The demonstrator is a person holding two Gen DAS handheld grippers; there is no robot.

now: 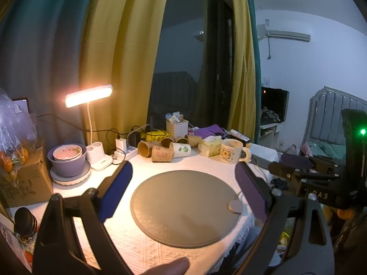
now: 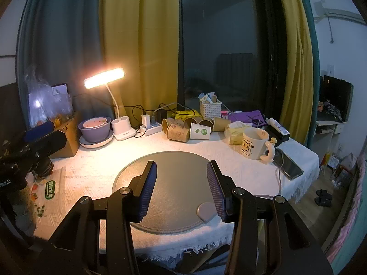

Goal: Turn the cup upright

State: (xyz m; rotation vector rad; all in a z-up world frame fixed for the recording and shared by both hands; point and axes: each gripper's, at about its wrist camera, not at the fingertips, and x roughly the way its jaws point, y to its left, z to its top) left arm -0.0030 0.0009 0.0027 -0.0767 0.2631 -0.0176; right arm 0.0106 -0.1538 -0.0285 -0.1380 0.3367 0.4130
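Both tongs hang empty over the near edge of the table, which suits a moment before any reach. Left gripper (image 1: 183,197) has its blue-padded jaws spread wide with nothing between them; right gripper (image 2: 182,189) is likewise parted, a little narrower, and holds nothing. Each looks out over the round grey mat (image 2: 174,169), bare except for a small pale disc (image 2: 205,210) at its 4 o'clock rim, so the mat reads as the cleared working spot where a cup would be stood up.

Beyond the mat, at 12 o'clock, lies a huddle of paper cups on their sides. Foremost is a brown paper cup (image 2: 177,133) with a printed sleeve, mouth turned toward 9 o'clock, and touching it a white paper cup (image 2: 200,131) with a green print. More brown ones lie behind. I judge one of these front two is the cup to flip, though which I cannot tell.

At 2 o'clock a cartoon mug (image 2: 253,142) already stands upright. At 10 o'clock sit stacked bowls (image 2: 95,129) and a lit desk lamp (image 2: 104,81), with a white basket (image 2: 210,109) farther back.
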